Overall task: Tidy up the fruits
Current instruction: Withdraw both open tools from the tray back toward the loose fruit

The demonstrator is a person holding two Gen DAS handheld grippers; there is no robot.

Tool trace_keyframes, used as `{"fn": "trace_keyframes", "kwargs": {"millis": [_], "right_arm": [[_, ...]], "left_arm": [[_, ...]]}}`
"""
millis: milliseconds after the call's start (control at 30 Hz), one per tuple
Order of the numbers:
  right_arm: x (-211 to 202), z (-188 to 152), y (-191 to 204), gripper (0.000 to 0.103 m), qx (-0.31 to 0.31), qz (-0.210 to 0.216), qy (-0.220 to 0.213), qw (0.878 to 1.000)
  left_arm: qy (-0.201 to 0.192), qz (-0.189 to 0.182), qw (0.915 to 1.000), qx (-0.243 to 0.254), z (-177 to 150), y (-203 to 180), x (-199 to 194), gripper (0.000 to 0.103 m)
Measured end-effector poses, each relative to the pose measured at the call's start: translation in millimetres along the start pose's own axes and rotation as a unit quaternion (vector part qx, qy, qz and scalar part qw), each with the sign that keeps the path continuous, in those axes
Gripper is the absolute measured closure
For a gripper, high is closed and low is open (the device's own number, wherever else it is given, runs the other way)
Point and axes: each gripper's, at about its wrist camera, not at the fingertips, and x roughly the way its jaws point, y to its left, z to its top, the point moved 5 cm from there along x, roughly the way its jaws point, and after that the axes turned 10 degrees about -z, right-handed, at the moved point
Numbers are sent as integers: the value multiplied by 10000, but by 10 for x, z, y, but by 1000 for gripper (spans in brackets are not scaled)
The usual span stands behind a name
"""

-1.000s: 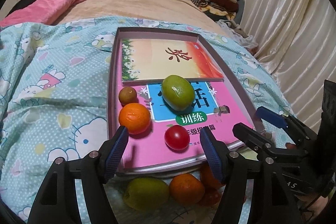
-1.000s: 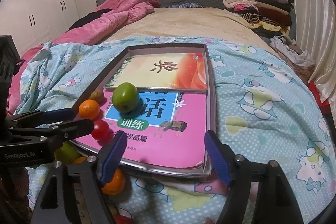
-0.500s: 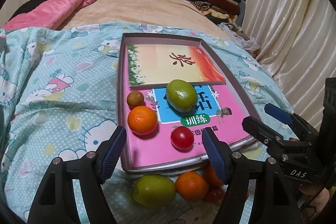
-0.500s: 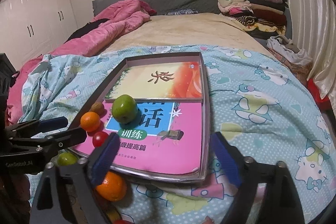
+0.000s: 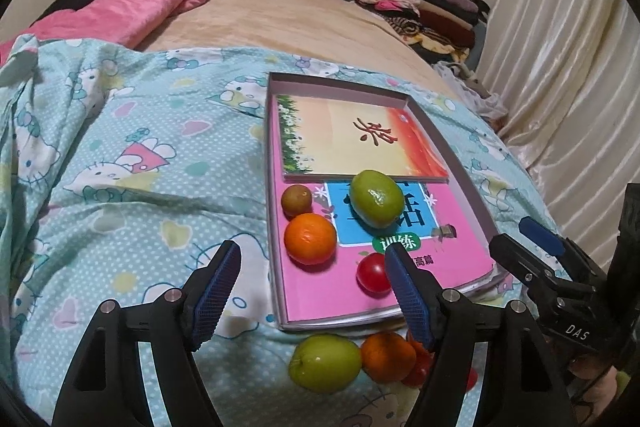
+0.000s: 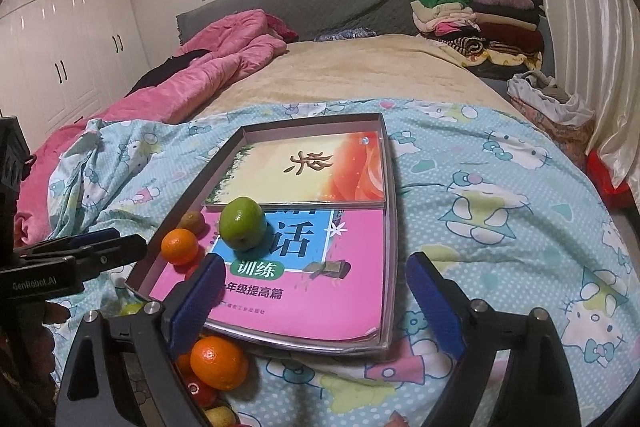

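A shallow box tray lies on the bed with two books inside. On the pink book sit a green apple, an orange, a small brown fruit and a red tomato. Loose fruit lies on the blanket before the tray: a green apple, an orange and red fruit. My left gripper is open and empty above the tray's near left corner. My right gripper is open and empty over the tray's near edge.
The bed carries a blue cartoon blanket, a pink quilt at the far left and folded clothes at the far right. Curtains hang on the right. White wardrobes stand at the left.
Both grippers have pulled back and risen from the tray, so it looks smaller and farther. The left view has swung left. The fruit has not moved.
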Motion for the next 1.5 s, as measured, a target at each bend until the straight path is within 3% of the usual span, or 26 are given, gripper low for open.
{"fn": "trace_keyframes", "kwargs": {"millis": [667, 767, 1267, 1500], "right_arm": [[-108, 38, 41, 10, -22, 147, -135, 9998], [-129, 42, 47, 0, -23, 155, -178, 9997], [-251, 2, 81, 0, -49, 250, -213, 9994], [-302, -54, 99, 0, 5, 370, -119, 9992]], "left_arm": [[99, -21, 9999, 18, -75, -24, -152, 24], [128, -50, 9999, 27, -87, -30, -148, 24], [232, 5, 9997, 90, -173, -17, -223, 24], [458, -31, 9989, 112, -269, -20, -200, 23]]}}
